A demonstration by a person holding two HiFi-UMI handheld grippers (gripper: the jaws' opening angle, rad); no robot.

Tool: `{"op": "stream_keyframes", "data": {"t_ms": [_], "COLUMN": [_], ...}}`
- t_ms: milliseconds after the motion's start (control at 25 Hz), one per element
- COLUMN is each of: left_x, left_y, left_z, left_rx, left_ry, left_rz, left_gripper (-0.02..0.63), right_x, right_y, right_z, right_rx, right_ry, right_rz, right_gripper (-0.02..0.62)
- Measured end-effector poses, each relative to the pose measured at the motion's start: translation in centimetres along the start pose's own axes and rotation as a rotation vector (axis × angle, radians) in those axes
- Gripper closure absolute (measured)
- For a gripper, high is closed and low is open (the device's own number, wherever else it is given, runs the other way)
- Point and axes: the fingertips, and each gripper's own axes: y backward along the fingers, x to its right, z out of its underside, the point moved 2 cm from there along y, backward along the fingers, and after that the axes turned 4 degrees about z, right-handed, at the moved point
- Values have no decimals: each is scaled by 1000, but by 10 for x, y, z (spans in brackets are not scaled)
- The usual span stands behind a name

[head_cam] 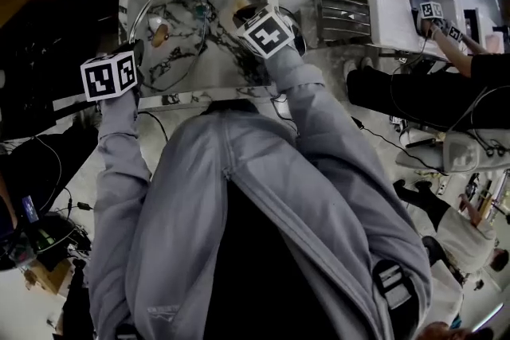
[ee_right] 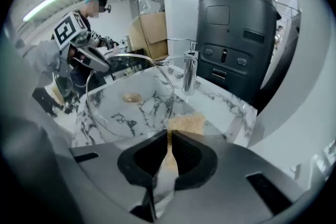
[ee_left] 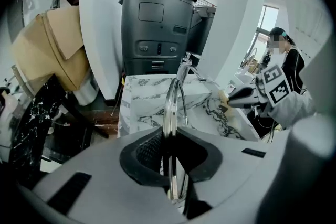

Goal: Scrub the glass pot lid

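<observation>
Glass pot lid [ee_right: 123,107] is up over the marble sink [head_cam: 203,97], standing on edge and clear of the basin. Left tongs [ee_left: 171,136] pinch its metal rim; in the left gripper view the lid shows edge-on, with the rim running straight up out of the pads. Right tongs [ee_right: 169,136] are pressed together on a tan sponge [ee_right: 185,123], which sits near the lid's rim; contact cannot be confirmed. The lid knob [ee_right: 131,97] shows at the centre of the glass. The faucet [ee_right: 190,73] stands behind, no water seen running. Handling, as judged: the lid is rigid, fairly heavy for a single rim pinch, brittle if dropped on the stone, and probably slick once wet or soapy. A rim grip resists twisting poorly, so scrub pressure is best kept light and placed close to the held edge, or the lid braced against the sink. The knob looks the firmer hold. The sponge is soft and light and compresses under the pads. Step in hand, as judged: sponge about to meet glass, scrubbing barely started.
</observation>
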Motion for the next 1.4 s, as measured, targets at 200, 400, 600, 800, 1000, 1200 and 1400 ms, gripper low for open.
{"op": "stream_keyframes", "data": {"t_ms": [200, 400, 600, 800, 1000, 1200, 1400], "left_x": [0, 1, 0, -1, 0, 5, 13], "left_y": [4, 6, 2, -1, -1, -2, -2], "left_z": [-1, -3, -8, -8, -6, -4, -6], "left_rx": [-13, -25, -29, -37, -37, -35, -40], "left_ry": [-2, 10, 12, 24, 30, 24, -10], "left_rz": [-22, -30, -26, -23, -18, -12, -11], "left_gripper": [561, 561, 560, 560, 560, 560, 560], "right_x": [41, 63, 86, 99, 107, 107, 90], "right_y": [-25, -60, -84, -98, -96, -79, -55], "right_z": [-32, -51, -57, -59, -58, -48, -51], "right_rx": [-67, -124, -169, -173, -128, -88, -15], "right_ry": [286, 430, 512, 538, 506, 487, 451], "right_rz": [68, 77, 95, 107, 161, 195, 187], "right_gripper": [551, 551, 551, 549, 406, 391, 387]}}
